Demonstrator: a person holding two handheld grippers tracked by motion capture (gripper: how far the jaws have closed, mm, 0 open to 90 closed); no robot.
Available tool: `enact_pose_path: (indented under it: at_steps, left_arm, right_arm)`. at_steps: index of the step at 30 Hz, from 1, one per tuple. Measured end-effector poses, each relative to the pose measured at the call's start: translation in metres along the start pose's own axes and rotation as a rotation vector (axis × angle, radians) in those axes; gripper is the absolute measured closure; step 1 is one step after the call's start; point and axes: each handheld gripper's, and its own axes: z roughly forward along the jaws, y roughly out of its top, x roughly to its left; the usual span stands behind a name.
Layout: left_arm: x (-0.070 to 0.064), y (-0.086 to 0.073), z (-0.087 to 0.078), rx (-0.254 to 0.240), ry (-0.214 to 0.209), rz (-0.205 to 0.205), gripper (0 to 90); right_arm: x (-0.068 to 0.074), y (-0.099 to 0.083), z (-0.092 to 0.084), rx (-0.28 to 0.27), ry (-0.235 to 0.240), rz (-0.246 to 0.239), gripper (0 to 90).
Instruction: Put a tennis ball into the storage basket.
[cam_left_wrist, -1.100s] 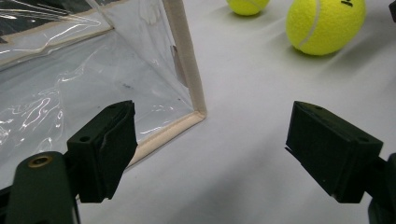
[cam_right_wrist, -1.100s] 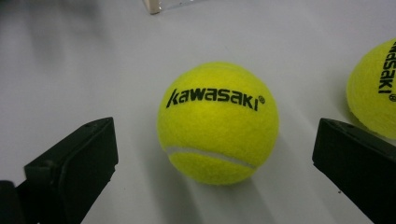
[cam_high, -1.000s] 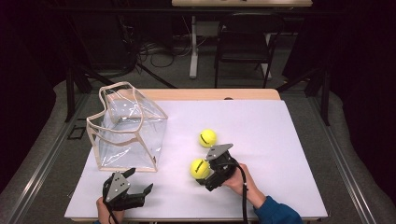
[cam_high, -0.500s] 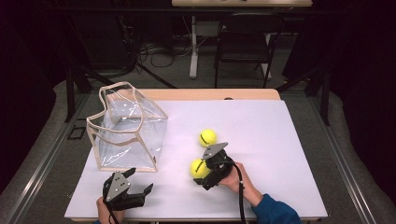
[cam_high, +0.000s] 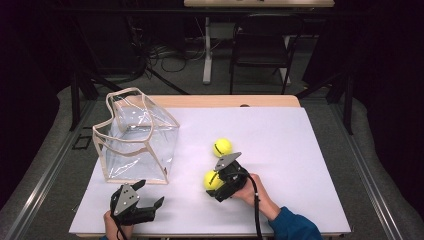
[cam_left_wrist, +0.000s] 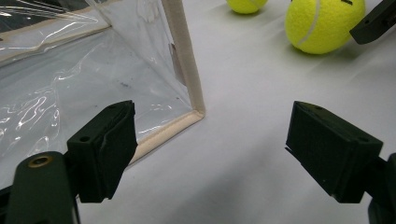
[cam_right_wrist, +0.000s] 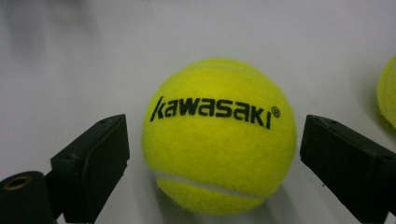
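Observation:
A yellow tennis ball (cam_high: 210, 181) marked "kawasaki" (cam_right_wrist: 219, 140) lies on the white table between the jaws of my right gripper (cam_high: 220, 182). Those jaws have just been closing; a thin gap still shows on each side of the ball, so the gripper (cam_right_wrist: 215, 163) is open around it. A second tennis ball (cam_high: 222, 147) rests a little farther back. My left gripper (cam_high: 150, 193) stands open and empty near the front left edge, with its jaws (cam_left_wrist: 210, 149) facing the near corner of a clear plastic bag (cam_left_wrist: 70, 70).
The clear bag (cam_high: 135, 137), trimmed in beige, stands open-topped at the left of the white table (cam_high: 300, 150). Past the table's far edge stand a chair (cam_high: 260, 45) and loose cables on the dark floor.
My right gripper has edged slightly left toward the near ball, and its jaws have drawn in around it. The left gripper, the bag and the far ball have not moved.

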Motion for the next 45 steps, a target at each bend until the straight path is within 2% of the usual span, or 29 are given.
enact_pose_path:
  at_steps: [4,12,20,45]
  left_arm:
    - [0.0,0.0,0.0,-0.007,-0.001,-0.002,16.1]
    - [0.0,0.0,0.0,-0.001,-0.003,0.0,16.1]
    - [0.0,0.0,0.0,-0.003,-0.001,-0.003,16.1]
    - [-0.001,0.0,0.0,-0.008,0.0,-0.004,16.1]
  right_arm:
    - [0.0,0.0,0.002,0.01,0.001,-0.006,10.1]
    - [0.0,-0.001,0.006,0.036,-0.004,0.006,24.0]
    - [0.0,-0.001,0.005,0.036,0.001,0.004,25.1]
    - [0.001,0.003,-0.01,0.012,-0.038,-0.013,25.6]
